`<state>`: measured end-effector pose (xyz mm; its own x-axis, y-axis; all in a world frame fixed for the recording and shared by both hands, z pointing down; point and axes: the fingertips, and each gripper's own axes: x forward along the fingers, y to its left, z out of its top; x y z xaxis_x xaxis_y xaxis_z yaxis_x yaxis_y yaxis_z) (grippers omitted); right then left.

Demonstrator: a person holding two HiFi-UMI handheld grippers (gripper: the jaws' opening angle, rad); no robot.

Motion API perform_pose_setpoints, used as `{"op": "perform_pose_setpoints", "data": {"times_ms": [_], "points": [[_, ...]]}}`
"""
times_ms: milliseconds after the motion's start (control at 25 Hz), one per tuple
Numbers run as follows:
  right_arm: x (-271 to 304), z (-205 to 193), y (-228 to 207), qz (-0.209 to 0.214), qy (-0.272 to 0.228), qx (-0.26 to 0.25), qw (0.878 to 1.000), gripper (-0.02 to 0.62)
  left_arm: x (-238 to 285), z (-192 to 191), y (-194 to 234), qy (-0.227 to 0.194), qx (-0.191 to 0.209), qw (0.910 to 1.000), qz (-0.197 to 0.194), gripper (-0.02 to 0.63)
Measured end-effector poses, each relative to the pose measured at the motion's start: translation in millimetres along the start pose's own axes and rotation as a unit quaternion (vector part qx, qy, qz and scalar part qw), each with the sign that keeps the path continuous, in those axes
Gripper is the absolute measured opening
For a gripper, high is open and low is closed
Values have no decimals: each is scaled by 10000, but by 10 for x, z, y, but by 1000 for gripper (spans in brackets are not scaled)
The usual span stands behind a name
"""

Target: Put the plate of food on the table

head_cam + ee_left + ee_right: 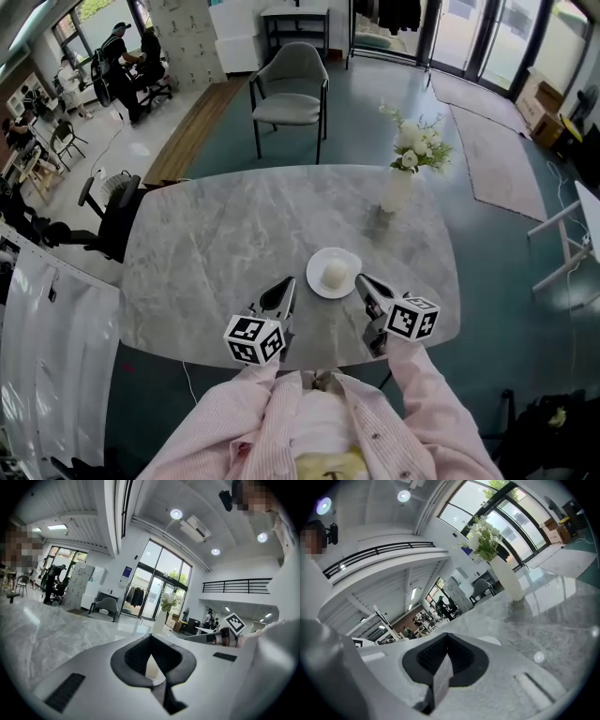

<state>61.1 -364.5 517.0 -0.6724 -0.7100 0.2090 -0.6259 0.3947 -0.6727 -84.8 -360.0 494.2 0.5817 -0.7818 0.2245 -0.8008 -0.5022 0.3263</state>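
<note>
Marble-topped table [211, 248], oval, seen from above. White plate [317, 285] sits flat on it near the person's edge, with one pale round bun-like food item [335, 272] at its centre. The plate lies between the two claws.

Right gripper [362, 279]: jaws closed all the way. In the right gripper view [447, 635] the dark pads meet at the tips and nothing is caught between them. A sliver of the plate's white rim [490, 641] shows just past the jaws, off to one side, outside the grip. From the head view the tips lie just beside the plate's right rim; I cannot tell whether they touch it.

Left gripper [290, 282]: jaws also drawn together. In the left gripper view [150, 635] the pads meet at the tips, with only a narrow pale wedge showing behind them. It has hold of nothing. The tips point toward the plate's left side, near it but apart.

Each claw carries its marker cube, the left cube [253, 339] and the right cube [412, 318], close to the table's near edge. Pink striped sleeves [441, 394] run back from both.

Further along the table, well apart from the plate: a white vase [397, 190] with white flowers [415, 148], upright, to the right of centre. A grey armchair [289, 89] stands beyond the far edge of the table.
</note>
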Motion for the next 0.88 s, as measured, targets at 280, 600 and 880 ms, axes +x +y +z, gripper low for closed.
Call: {"op": "perform_pose_setpoints", "data": {"times_ms": [280, 600, 880], "points": [[-101, 183, 174, 188, -348, -450, 9982, 5, -133, 224, 54, -359, 206, 9990, 190, -3], [-213, 449, 223, 249, -781, -766, 9937, 5, -271, 450, 169, -777, 532, 9942, 513, -3], [-302, 587, 288, 239, -1058, -951, 9895, 5, -376, 542, 224, -927, 640, 9918, 608, -3]]}}
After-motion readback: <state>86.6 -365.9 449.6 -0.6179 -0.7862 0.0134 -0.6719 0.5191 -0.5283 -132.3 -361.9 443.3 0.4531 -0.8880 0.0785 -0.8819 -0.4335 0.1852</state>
